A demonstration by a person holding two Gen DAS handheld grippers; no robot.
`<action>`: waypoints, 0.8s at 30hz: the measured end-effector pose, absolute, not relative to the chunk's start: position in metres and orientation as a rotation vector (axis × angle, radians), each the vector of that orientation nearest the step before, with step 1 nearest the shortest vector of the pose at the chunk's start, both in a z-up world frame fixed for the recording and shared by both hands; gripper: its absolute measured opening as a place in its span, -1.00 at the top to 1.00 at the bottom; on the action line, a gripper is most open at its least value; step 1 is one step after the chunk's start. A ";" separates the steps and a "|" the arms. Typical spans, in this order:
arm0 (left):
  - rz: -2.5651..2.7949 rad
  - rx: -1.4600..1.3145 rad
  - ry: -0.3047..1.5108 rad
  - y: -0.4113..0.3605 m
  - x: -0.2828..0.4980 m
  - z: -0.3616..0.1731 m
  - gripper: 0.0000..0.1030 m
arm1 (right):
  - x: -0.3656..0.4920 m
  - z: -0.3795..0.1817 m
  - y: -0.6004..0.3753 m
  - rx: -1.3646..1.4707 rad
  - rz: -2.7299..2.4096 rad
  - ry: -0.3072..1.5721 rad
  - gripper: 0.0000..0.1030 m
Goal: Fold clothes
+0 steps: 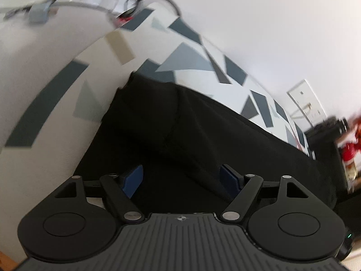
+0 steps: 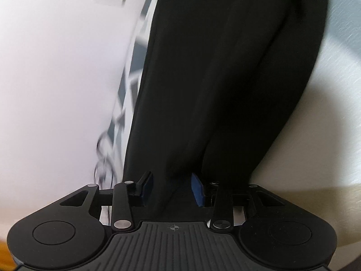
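A: Where's the garment?

B: The black garment [image 1: 203,135] lies across a white cloth with grey and dark triangles [image 1: 191,56], which covers the surface under it. In the left wrist view it spreads from the near edge out toward the right, with a fold ridge running down its middle.

A: And the left gripper [image 1: 181,178]?

B: Its blue-padded fingers [image 1: 134,178] stand wide apart just above the fabric. The cloth sits between them, but neither pad presses on it.

A: The right gripper [image 2: 172,188]?

B: In the right wrist view, a bunched band of the garment [image 2: 214,79] runs from between its fingers [image 2: 197,189] up and away. The fingers are partly closed with the fabric filling the gap; they look to be gripping it.

A: Anything further out?

B: Blurred cables [image 1: 94,2] at the far end of the cloth, a white wall plate [image 1: 306,101] on the wall, and a dark object beside something red [image 1: 349,149] at the right edge.
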State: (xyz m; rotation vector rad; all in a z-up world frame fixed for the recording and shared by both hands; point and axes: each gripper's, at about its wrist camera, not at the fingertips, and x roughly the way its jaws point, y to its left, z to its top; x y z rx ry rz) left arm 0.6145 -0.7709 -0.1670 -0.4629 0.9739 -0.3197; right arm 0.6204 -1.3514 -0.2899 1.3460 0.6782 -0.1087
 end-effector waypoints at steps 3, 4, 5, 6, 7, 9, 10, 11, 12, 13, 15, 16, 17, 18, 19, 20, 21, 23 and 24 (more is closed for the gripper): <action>-0.363 -0.436 0.971 -0.772 0.618 -0.162 -0.71 | 0.617 -0.287 -1.370 1.337 -0.214 0.582 0.24; -0.374 -0.448 0.980 -0.771 0.621 -0.162 -0.71 | 0.619 -0.288 -1.373 1.344 -0.226 0.582 0.29; -0.379 -0.505 0.987 -0.766 0.625 -0.165 -0.71 | 0.621 -0.290 -1.376 1.350 -0.237 0.584 0.37; -0.381 -0.581 0.993 -0.759 0.630 -0.170 -0.71 | 0.623 -0.291 -1.378 1.356 -0.248 0.586 0.67; -0.376 -0.670 0.998 -0.752 0.635 -0.176 -0.71 | 0.626 -0.293 -1.381 1.363 -0.258 0.589 0.83; -0.340 -0.773 1.003 -0.743 0.642 -0.188 -0.71 | 0.627 -0.290 -1.381 1.365 -0.251 0.563 0.86; -0.314 -0.806 1.009 -0.740 0.645 -0.193 -0.71 | 0.627 -0.287 -1.381 1.365 -0.244 0.544 0.86; -0.298 -0.835 1.016 -0.738 0.646 -0.196 -0.71 | 0.627 -0.283 -1.380 1.365 -0.235 0.524 0.87; -0.291 -0.864 1.019 -0.736 0.647 -0.199 -0.71 | 0.629 -0.279 -1.380 1.355 -0.220 0.511 0.87; -0.289 -0.881 1.019 -0.735 0.647 -0.200 -0.72 | 0.630 -0.275 -1.381 1.342 -0.207 0.506 0.87; -0.290 -0.891 1.023 -0.733 0.650 -0.201 -0.74 | 0.634 -0.271 -1.385 1.324 -0.183 0.512 0.87; -0.275 -0.879 1.024 -0.731 0.653 -0.202 -0.74 | 0.635 -0.271 -1.388 1.325 -0.180 0.522 0.87; -0.253 -0.866 1.023 -0.729 0.657 -0.202 -0.74 | 0.635 -0.271 -1.391 1.327 -0.178 0.533 0.87; -0.235 -0.863 1.018 -0.726 0.661 -0.203 -0.74 | 0.624 -0.270 -1.399 1.333 -0.177 0.542 0.87; -0.224 -0.875 1.010 -0.724 0.666 -0.205 -0.73 | 0.622 -0.271 -1.400 1.333 -0.178 0.550 0.87; -0.217 -0.885 1.008 -0.724 0.669 -0.207 -0.71 | 0.623 -0.273 -1.400 1.332 -0.180 0.558 0.86; -0.207 -0.883 1.010 -0.725 0.672 -0.209 -0.68 | 0.624 -0.274 -1.400 1.333 -0.180 0.565 0.81; -0.154 -0.793 1.014 -0.735 0.672 -0.206 -0.31 | 0.626 -0.280 -1.402 1.350 -0.191 0.580 0.60; -0.126 -0.729 1.020 -0.741 0.672 -0.202 -0.08 | 0.627 -0.282 -1.404 1.362 -0.204 0.586 0.57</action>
